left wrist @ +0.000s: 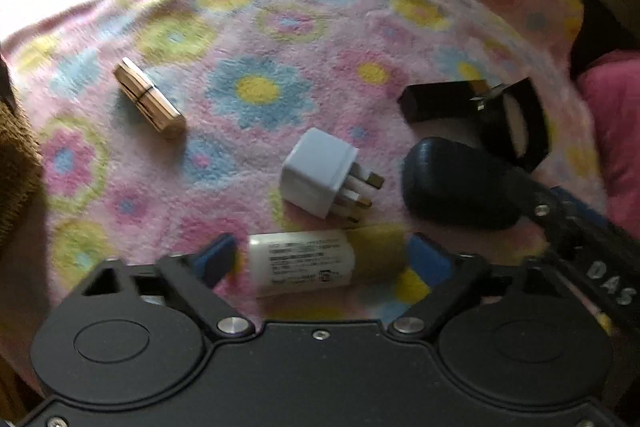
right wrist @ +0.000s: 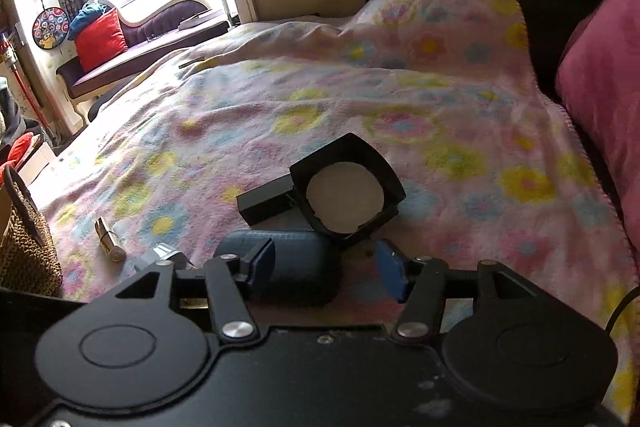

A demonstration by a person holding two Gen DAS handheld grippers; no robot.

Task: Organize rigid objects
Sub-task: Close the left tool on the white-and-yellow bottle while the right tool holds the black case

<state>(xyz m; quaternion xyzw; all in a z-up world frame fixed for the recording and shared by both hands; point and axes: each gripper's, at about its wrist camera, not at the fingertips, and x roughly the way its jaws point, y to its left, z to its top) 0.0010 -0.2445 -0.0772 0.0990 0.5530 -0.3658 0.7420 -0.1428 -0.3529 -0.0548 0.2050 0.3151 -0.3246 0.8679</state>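
We work over a pink fleece blanket printed with blue, yellow and pink flowers (left wrist: 256,27), on which the rigid things lie scattered. Our left gripper (left wrist: 324,257) hangs low with its blue-padded fingers (left wrist: 218,255) spread apart on either side of a white cylinder with a printed label and a yellowish end (left wrist: 316,261); the pads stand just beside it, and we cannot tell whether either one touches it. Just beyond the cylinder lies a white three-pin plug adapter (left wrist: 320,175), its prongs pointing right. Well to the left rests a gold metallic lipstick tube (left wrist: 150,99), lying aslant. To the right sits a dark rounded oblong case (left wrist: 452,183), and past it a black hinged compact with a round white mirror or pad in its open lid (left wrist: 496,115). In the right wrist view, our right gripper (right wrist: 326,273) stands with its fingers apart around the near end of the dark rounded case (right wrist: 296,267), the left pad (right wrist: 262,261) against or just beside it and the right pad well clear. The black compact (right wrist: 348,191) sits just beyond, near touching the case. A dark pink cushion (right wrist: 600,67) borders the blanket on the right.
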